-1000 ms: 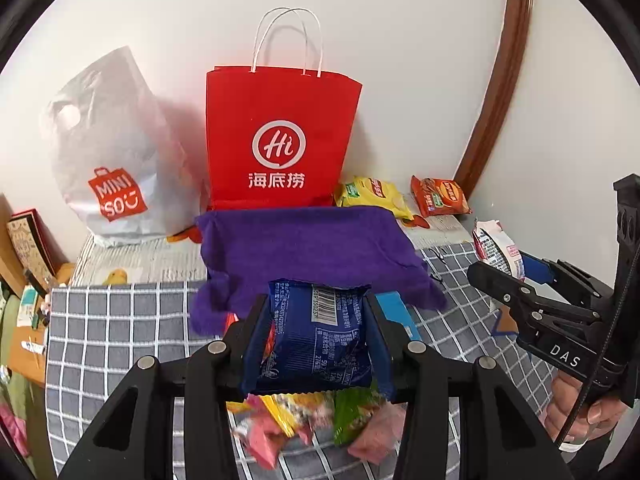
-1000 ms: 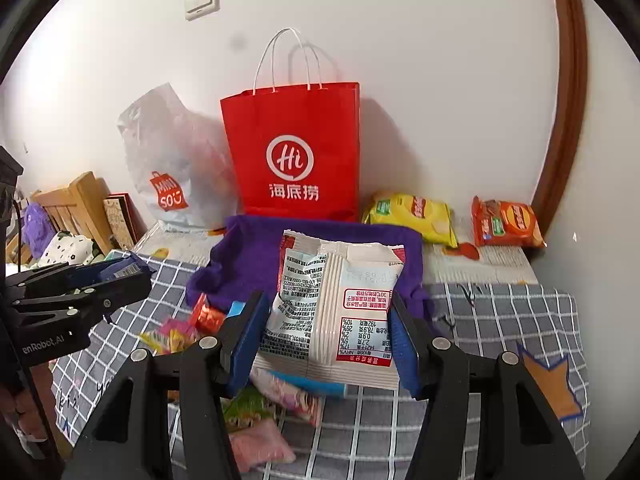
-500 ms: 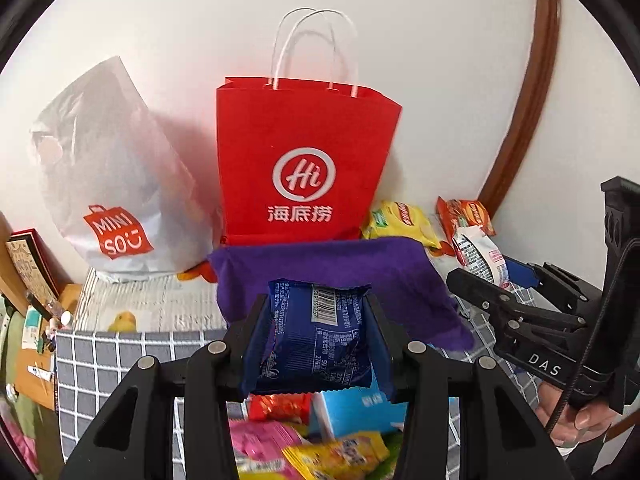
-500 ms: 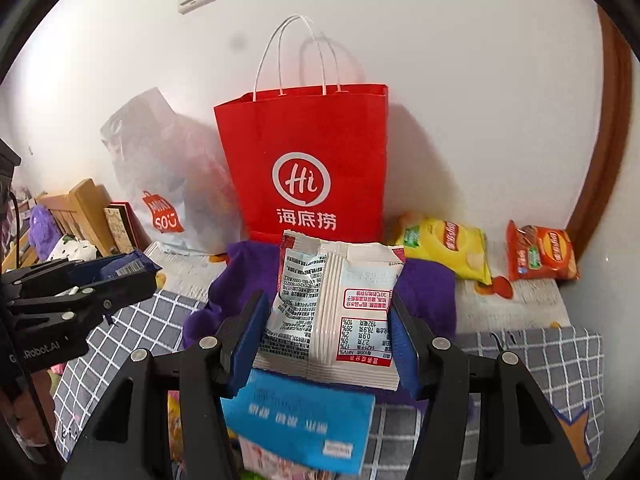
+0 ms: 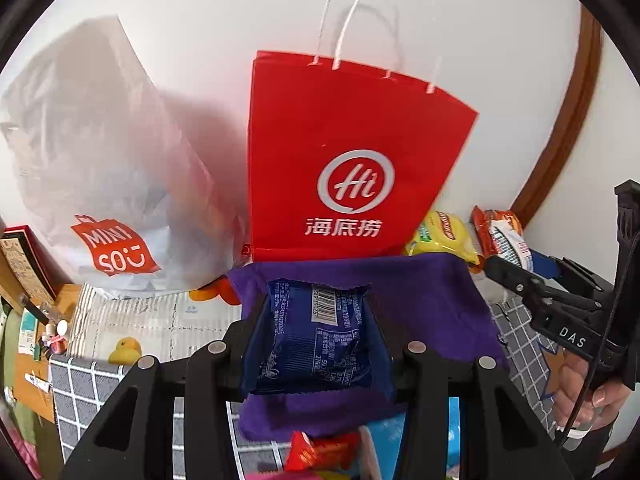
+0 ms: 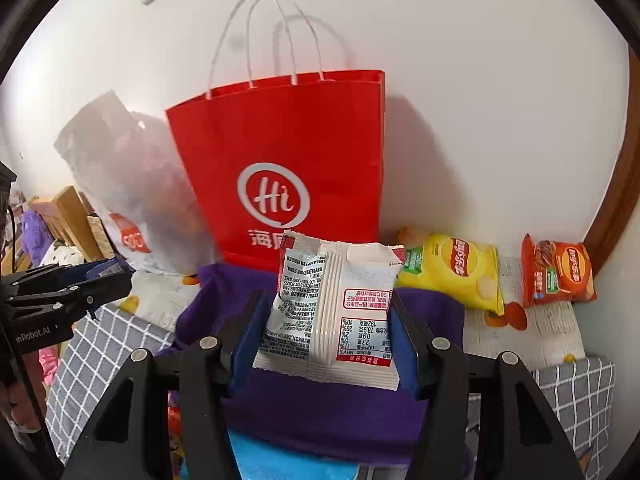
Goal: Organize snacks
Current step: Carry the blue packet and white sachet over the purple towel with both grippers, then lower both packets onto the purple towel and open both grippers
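Snacks here are two sealed packets: a dark blue crinkly foil packet (image 5: 316,340) clamped in the left tongs (image 5: 316,344) and a white plastic packet with red label boxes (image 6: 332,316) clamped in the right tongs (image 6: 326,328). Both look light, soft, slippery and likely crushable; gripping the side edges seems safest. Just beyond each lies a purple cloth (image 6: 312,412), then an upright red paper bag (image 6: 288,168).

Grey grid-checked surface (image 6: 576,384), purple cloth (image 6: 320,404), red paper bag (image 6: 288,160), yellow chip bag (image 6: 452,272), orange chip bag (image 6: 560,276)
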Demonstrator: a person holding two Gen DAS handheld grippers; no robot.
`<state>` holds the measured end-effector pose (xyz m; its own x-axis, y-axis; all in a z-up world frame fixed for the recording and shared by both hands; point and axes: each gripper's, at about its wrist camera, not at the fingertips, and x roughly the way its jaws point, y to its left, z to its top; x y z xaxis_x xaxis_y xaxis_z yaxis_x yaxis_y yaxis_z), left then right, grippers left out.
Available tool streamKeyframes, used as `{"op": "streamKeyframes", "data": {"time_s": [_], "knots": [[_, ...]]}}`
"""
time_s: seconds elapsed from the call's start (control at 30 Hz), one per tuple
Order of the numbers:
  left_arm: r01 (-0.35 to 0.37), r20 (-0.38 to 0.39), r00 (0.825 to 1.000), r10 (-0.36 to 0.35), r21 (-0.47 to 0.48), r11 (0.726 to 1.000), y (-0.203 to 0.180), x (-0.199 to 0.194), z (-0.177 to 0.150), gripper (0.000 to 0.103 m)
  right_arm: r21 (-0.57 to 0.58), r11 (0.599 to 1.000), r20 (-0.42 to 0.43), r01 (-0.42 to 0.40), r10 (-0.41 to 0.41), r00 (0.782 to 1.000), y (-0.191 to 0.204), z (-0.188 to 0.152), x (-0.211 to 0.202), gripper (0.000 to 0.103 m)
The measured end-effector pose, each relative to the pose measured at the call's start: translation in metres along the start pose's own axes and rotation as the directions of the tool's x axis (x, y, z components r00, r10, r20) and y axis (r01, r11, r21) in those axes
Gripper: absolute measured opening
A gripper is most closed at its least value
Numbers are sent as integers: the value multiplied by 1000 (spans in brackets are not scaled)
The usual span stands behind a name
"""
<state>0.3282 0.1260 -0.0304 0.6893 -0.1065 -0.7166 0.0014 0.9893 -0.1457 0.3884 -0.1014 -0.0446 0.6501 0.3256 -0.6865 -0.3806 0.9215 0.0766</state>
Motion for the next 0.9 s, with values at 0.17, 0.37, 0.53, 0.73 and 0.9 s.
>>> {"op": "streamKeyframes", "data": {"time_s": [0.17, 0.37, 0.53, 0.73, 0.9], "knots": [[-2, -25, 1000, 2, -21, 1000, 12, 30, 9, 43, -2, 1000, -40, 3, -3, 999, -12, 0, 31, 57], [1, -70, 998, -2, -22, 1000, 16, 69, 10, 43, 30, 999, -116, -15, 18, 993, -31, -15, 71, 57], [9, -114, 993, -13, -42, 999, 26, 100, 6, 43, -26, 1000, -183, 1, -6, 983, -35, -25, 98, 57], [7, -174, 985, -14, -39, 999, 31, 127, -3, 43, -36, 999, -251, 1, -10, 968, -39, -36, 119, 57], [9, -196, 981, -16, -36, 999, 32, 135, -8, 43, -58, 998, -296, -5, -13, 955, -35, -45, 134, 57]]}}
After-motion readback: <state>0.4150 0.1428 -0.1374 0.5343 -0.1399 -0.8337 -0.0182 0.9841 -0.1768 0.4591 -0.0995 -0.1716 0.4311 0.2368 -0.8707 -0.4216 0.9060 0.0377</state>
